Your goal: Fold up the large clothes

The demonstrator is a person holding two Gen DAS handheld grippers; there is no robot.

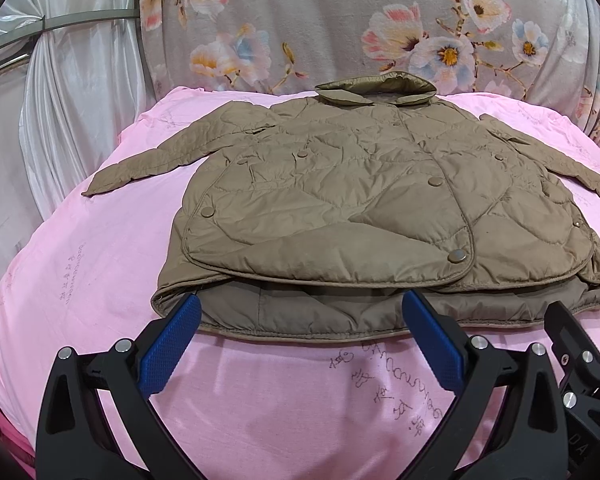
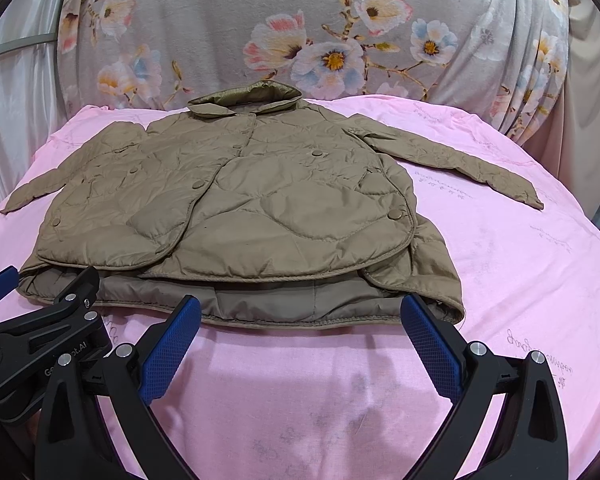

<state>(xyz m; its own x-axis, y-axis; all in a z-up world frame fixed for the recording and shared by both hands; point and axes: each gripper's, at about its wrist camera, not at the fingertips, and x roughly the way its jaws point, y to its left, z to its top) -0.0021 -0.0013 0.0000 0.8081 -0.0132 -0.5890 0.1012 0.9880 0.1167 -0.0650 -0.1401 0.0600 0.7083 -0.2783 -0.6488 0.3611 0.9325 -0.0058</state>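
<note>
A brown quilted jacket lies flat, front up, on a pink sheet, collar at the far side and both sleeves spread outward. It also shows in the right wrist view. My left gripper is open, its blue pads at the jacket's near hem, left part. My right gripper is open, its pads at the near hem, right part. Neither holds cloth. The right gripper's body shows at the left wrist view's lower right; the left gripper's body shows in the right wrist view.
A grey floral fabric hangs behind the bed. White curtains hang at the far left. The pink sheet extends around the jacket on all sides, with handwriting on it.
</note>
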